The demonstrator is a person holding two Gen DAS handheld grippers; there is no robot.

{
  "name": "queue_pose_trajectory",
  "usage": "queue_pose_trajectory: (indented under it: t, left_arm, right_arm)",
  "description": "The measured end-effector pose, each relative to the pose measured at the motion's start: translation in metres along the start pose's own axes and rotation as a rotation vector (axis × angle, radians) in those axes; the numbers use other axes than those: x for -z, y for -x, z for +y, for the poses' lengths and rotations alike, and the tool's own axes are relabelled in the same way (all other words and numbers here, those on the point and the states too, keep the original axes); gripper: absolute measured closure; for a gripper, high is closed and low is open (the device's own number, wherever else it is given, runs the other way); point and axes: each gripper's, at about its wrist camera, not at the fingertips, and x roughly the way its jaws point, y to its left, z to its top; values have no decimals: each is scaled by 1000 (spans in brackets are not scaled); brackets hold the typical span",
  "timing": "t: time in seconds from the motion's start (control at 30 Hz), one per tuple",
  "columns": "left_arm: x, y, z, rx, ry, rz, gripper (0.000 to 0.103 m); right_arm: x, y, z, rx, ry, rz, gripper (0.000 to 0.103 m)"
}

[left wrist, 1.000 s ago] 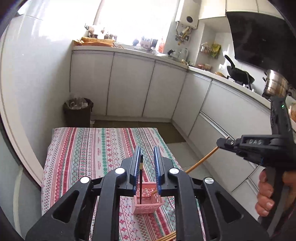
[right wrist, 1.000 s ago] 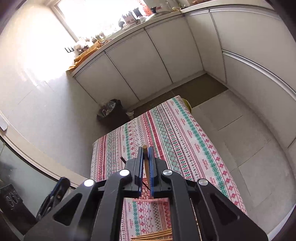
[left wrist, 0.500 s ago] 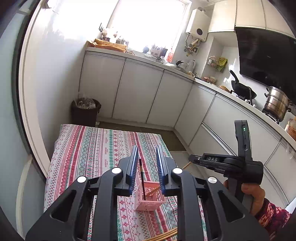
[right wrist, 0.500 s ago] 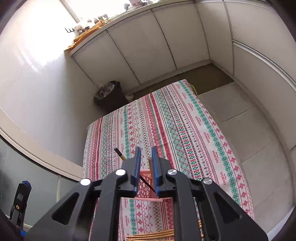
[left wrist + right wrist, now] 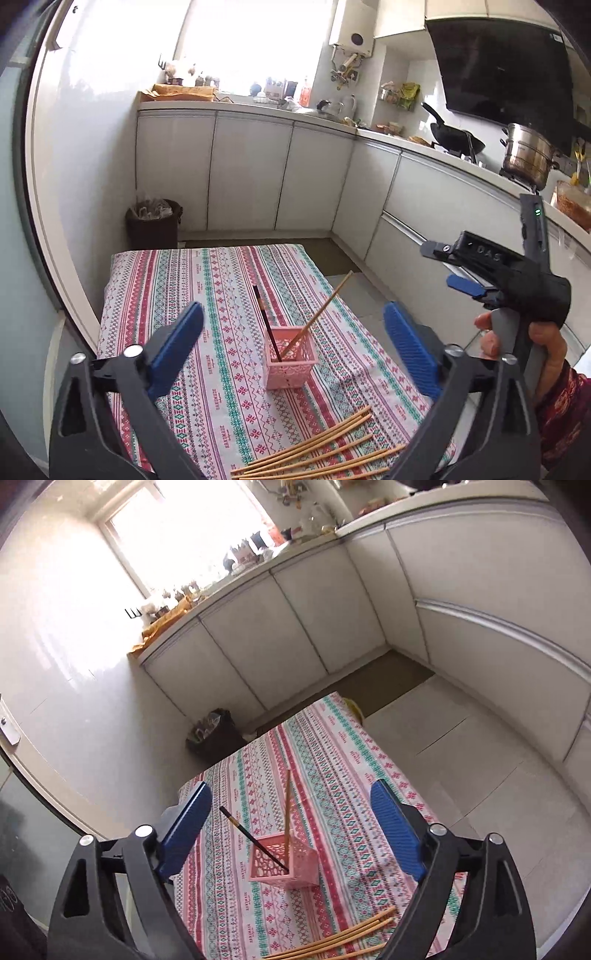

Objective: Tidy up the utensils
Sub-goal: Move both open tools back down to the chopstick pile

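Observation:
A small pink basket point(image 5: 290, 365) point(image 5: 286, 864) stands on the patterned tablecloth point(image 5: 221, 280). A dark chopstick point(image 5: 266, 325) point(image 5: 251, 840) and a light wooden chopstick point(image 5: 321, 314) point(image 5: 287, 805) lean in it. Several wooden chopsticks point(image 5: 317, 458) point(image 5: 340, 941) lie loose at the near table edge. My left gripper point(image 5: 293, 354) is open and empty above the basket. My right gripper point(image 5: 291, 838) is open and empty too; it also shows in the left wrist view point(image 5: 480, 266), held up at the right.
White kitchen cabinets point(image 5: 243, 173) run behind and to the right. A dark bin point(image 5: 153, 225) point(image 5: 214, 734) stands past the table's far end. A wok point(image 5: 454, 136) and a steel pot point(image 5: 528, 155) sit on the counter. Tiled floor point(image 5: 461, 760) lies right of the table.
Both grippers opened wide and let go of their chopsticks, which now lean in the pink basket. Both grippers pulled back and up from the basket.

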Motion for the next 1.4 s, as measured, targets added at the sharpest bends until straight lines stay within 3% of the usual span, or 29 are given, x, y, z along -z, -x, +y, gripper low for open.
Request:
queue_pose_trajectory:
  t: [0.1, 0.23, 0.37, 0.5, 0.6, 0.73, 1.0, 1.1, 1.2, 1.3, 1.4]
  left_arm:
    - [16, 0, -16, 56, -70, 44, 7]
    - [40, -10, -39, 123, -168, 147, 7]
    - [66, -24, -58, 110, -291, 246, 7]
    - [90, -45, -67, 151, -360, 368, 7]
    - [112, -63, -82, 190, -482, 477, 7]
    - [144, -82, -104, 220, -664, 592, 7]
    - [163, -120, -122, 334, -711, 749, 8]
    - [186, -122, -130, 435, -795, 858, 19]
    - [212, -124, -135, 440, -899, 928, 36]
    - [216, -133, -134, 446, -877, 953, 40]
    - [212, -144, -135, 474, -839, 971, 54]
  right_arm:
    - [31, 48, -21, 40, 46, -144, 7]
    - [77, 84, -40, 146, 186, -184, 7]
    - [117, 88, -73, 190, 189, -18, 7]
    - [160, 88, -114, 187, 74, 153, 7]
    - [192, 81, -132, 179, 45, 258, 7]
    - [205, 76, -142, 169, 27, 290, 7]
    - [202, 69, -156, 127, -52, 323, 7]
    - [201, 68, -161, 115, -82, 336, 7]
    - [201, 66, -170, 106, -131, 346, 7]
    - [199, 64, -180, 92, -198, 358, 7]
    - [199, 62, -189, 86, -257, 371, 7]
